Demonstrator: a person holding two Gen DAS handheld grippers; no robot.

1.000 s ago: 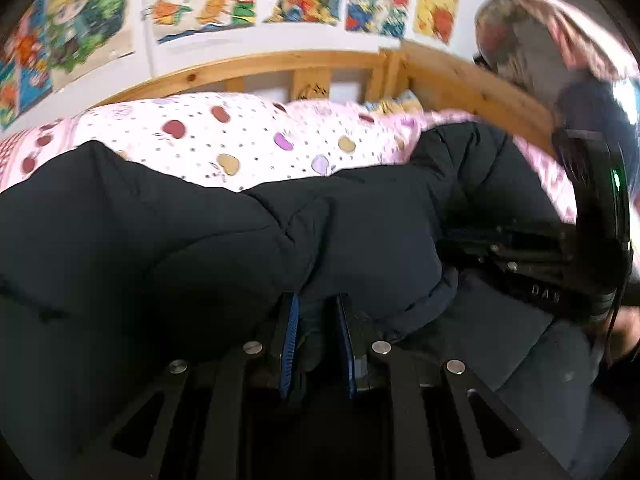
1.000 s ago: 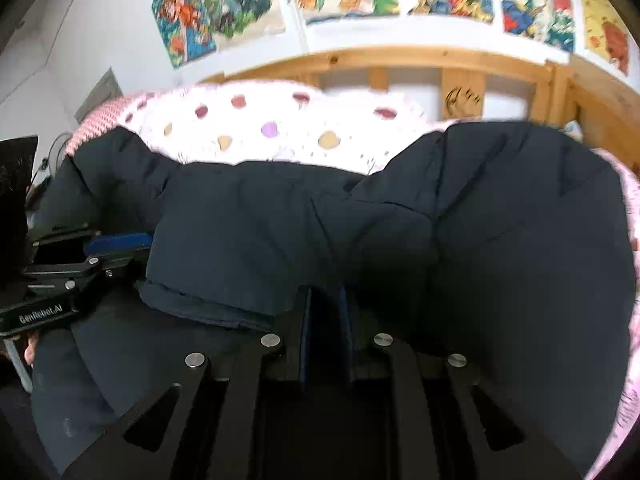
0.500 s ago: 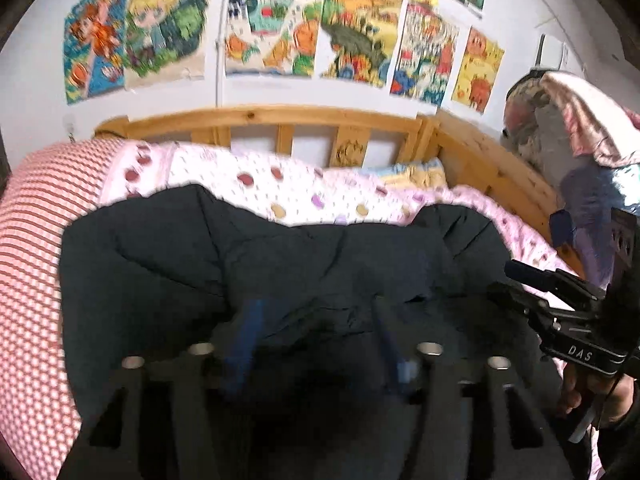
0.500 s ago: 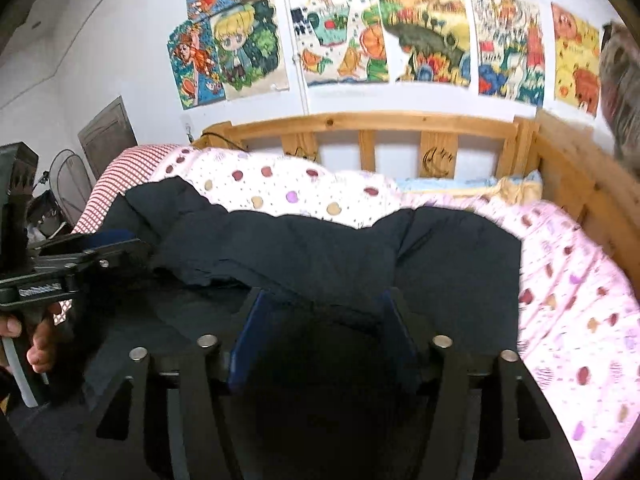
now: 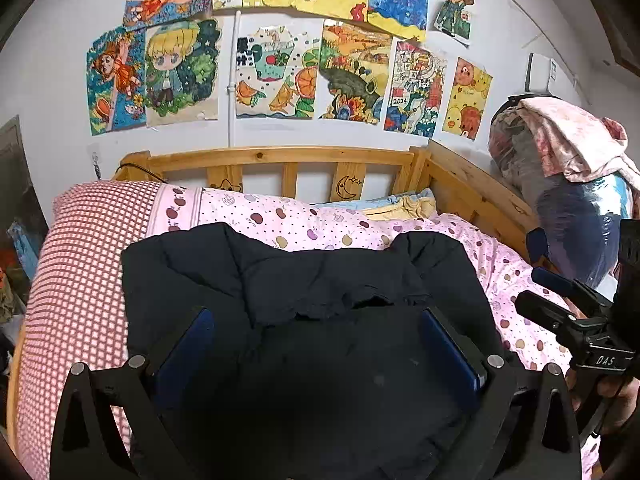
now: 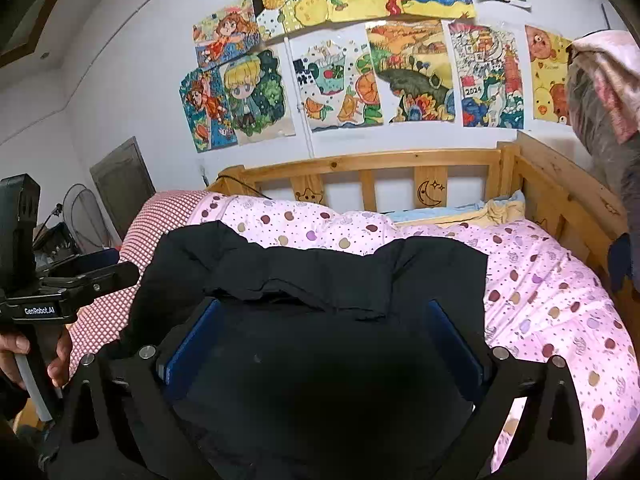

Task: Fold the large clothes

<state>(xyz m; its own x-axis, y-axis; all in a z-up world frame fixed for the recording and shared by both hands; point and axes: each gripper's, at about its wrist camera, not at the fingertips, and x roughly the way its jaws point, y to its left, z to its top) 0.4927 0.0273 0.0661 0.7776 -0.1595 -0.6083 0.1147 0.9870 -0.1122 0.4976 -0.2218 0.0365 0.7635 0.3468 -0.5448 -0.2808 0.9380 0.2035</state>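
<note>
1. Using the black jacket as the landmark: it's lying spread on the bed, folded over itself, with a rumpled folded edge running across its middle
2. Left of the jacket there's a red-and-white checked pillow, touching the jacket's left edge
3. Left gripper hangs over the near part of the jacket, blue-padded fingers spread wide apart, nothing between them but the fabric lying below; whether they touch the cloth, can't tell
4. In the right wrist view you can see the left gripper's side at the jacket's left edge, held in a hand
5. Right gripper is also over the near part of the jacket, fingers wide apart and not clamped on anything
6. Behind the jacket: pink quilt with apple print, then the wooden headboard and a wall of colourful drawings
7. Right of the jacket the pink quilt carries on to the wooden side rail, and past that is a bundle with pink cloth draped over it
</note>
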